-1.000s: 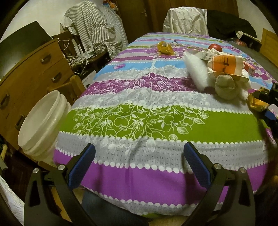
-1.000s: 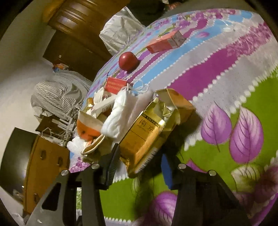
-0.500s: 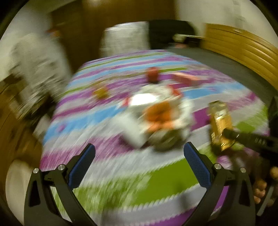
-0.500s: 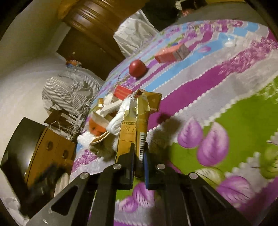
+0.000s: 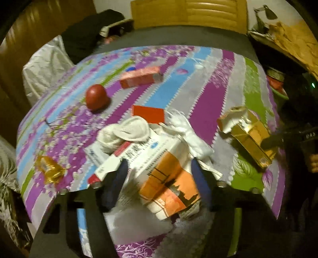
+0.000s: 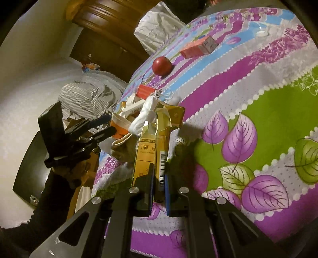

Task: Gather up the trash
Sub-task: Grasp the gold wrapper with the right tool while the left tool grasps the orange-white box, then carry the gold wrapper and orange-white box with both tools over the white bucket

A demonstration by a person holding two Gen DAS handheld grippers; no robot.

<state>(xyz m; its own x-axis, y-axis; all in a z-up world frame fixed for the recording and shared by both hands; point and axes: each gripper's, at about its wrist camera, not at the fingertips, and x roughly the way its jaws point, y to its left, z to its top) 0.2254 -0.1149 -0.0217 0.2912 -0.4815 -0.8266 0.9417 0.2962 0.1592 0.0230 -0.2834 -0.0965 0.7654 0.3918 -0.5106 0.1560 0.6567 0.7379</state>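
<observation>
A heap of trash lies on the striped floral bedspread (image 5: pixel 200 93). In it are an orange-and-white paper cup (image 5: pixel 169 178), a printed white box (image 5: pixel 137 150), a white sock (image 5: pixel 127 131) and a crumpled white bag (image 5: pixel 192 137). My left gripper (image 5: pixel 159 176) points down over the heap and its jaws are closing. The cup sits between them, the right pad at its edge. My right gripper (image 6: pixel 159 178) is shut on a flattened gold cigarette pack (image 6: pixel 151 150), also seen at the right in the left wrist view (image 5: pixel 250 137). A gold wrapper (image 5: pixel 49 168) lies apart at the left.
A red round fruit (image 5: pixel 96 97), a pink carton (image 5: pixel 141 76) and a red box (image 5: pixel 149 113) lie beyond the heap. A wooden headboard (image 5: pixel 188 12) stands behind the bed, a white crumpled bag (image 5: pixel 45 65) at its far left. A striped cloth (image 6: pixel 89 97) hangs past the bed's edge.
My left gripper swung from the bed's foot to over the heap, rolled, and its jaws narrowed around the cup. My right gripper closed on the gold pack and flattened it.
</observation>
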